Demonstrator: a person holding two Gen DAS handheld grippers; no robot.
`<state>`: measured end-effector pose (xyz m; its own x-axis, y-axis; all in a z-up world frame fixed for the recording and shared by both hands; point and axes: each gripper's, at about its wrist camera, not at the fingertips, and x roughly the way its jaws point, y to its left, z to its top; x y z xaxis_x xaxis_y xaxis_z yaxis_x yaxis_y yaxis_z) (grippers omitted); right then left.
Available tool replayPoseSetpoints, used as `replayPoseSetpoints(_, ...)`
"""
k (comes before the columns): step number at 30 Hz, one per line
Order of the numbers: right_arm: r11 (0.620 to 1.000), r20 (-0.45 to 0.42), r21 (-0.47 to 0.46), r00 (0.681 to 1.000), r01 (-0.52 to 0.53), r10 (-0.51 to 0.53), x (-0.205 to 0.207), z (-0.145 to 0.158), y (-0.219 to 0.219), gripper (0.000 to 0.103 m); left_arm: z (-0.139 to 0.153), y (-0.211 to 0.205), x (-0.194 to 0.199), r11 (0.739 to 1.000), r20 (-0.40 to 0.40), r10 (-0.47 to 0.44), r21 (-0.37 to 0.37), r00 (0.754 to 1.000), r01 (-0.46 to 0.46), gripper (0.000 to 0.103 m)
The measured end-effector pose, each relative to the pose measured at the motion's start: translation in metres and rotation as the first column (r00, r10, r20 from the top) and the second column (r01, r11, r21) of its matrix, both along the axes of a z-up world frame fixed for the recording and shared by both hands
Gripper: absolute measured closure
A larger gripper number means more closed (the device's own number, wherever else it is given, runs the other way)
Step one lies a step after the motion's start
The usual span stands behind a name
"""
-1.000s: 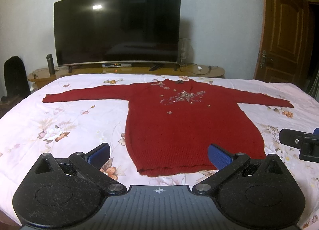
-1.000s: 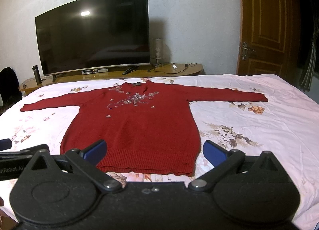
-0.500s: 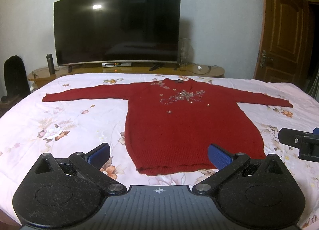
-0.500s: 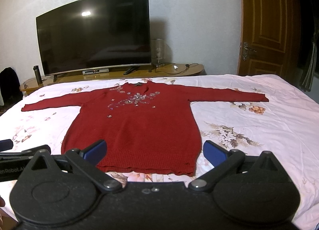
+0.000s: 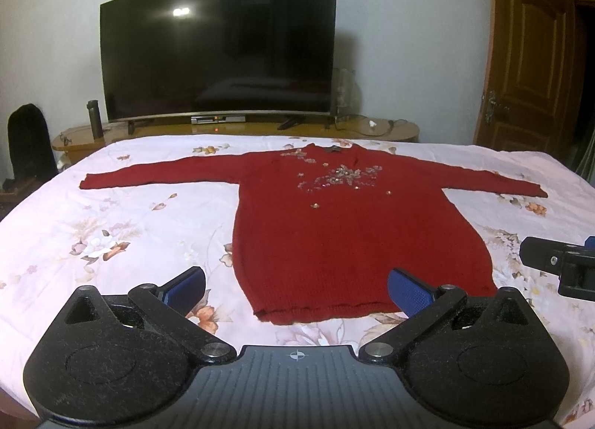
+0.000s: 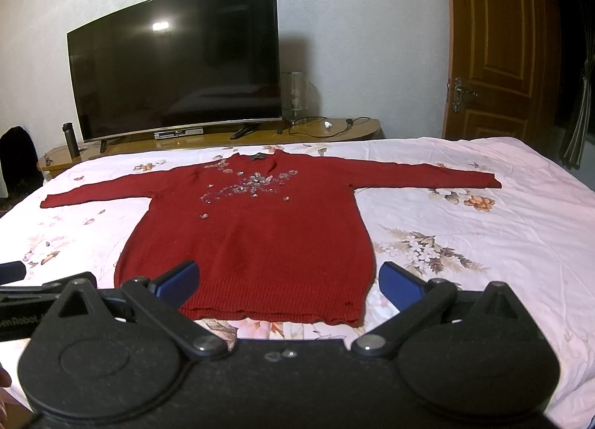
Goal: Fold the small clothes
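A small dark red knit sweater [image 5: 346,228] [image 6: 256,235] lies flat on the bed, front up, both sleeves spread sideways, beaded flowers on the chest, hem nearest me. My left gripper [image 5: 295,286] hovers open just short of the hem, above its left corner. Above the hem's right half my right gripper [image 6: 288,280] also stands open, holding nothing. Part of the right gripper's body [image 5: 557,265] shows at the right edge of the left wrist view, and the left one's body [image 6: 33,302] at the left edge of the right wrist view.
The bed has a pink floral sheet [image 5: 111,228] [image 6: 483,243]. Beyond its far edge stand a low wooden cabinet [image 5: 390,129] with a large curved TV [image 5: 219,46], a dark bottle [image 5: 95,124] and a glass lamp [image 6: 295,94]. A wooden door [image 6: 498,42] is at the right.
The left view is nearly unchanged. The right gripper has drifted slightly left and a little closer to the hem. Both grippers stay open.
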<state>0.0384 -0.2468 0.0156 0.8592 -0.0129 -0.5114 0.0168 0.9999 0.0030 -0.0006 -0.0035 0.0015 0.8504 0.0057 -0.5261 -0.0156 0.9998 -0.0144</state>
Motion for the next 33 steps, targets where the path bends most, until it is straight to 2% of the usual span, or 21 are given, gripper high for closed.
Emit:
replayPoseSetpoints(16,1.000,-0.008,-0.002,1.000,-0.003,0.003,0.000,-0.003,0.001,0.001,-0.002,0.000,0.004,1.000,-0.012,0.006,0.002,1.000,-0.006,0.000)
replayPoseSetpoints(20,1.000,0.000,0.002,1.000,0.013,-0.013,0.004,-0.002,-0.008,0.000,-0.002,0.004,0.023,0.999,-0.022,-0.004,-0.052,1.000,0.002,0.000)
replayPoseSetpoints(24,0.997,0.018,0.001,0.997,0.071,-0.071,0.021,0.004,-0.037,0.000,-0.004,0.008,0.055,0.986,-0.031,-0.041,-0.160,0.999,0.036,0.000)
replayPoseSetpoints(27,0.992,0.050,0.010,0.991,0.123,-0.123,0.037,0.010,-0.069,0.000,-0.003,-0.001,0.086,0.987,0.004,-0.055,-0.154,0.998,0.055,0.000)
replayPoseSetpoints(30,0.984,0.083,0.076,0.983,0.160,-0.167,0.060,0.014,-0.113,0.002,-0.003,-0.009,0.126,0.980,0.018,-0.054,-0.190,0.998,0.056,0.000)
replayPoseSetpoints(31,0.979,0.097,0.098,0.978,0.176,-0.185,0.070,0.015,-0.130,0.005,-0.005,-0.013,0.140,0.979,0.018,-0.054,-0.197,0.998,0.057,0.000)
replayPoseSetpoints(33,0.966,0.110,0.144,0.966,0.216,-0.233,0.094,0.011,-0.169,0.017,-0.012,-0.022,0.170,0.975,0.005,-0.053,-0.214,0.999,0.052,0.000)
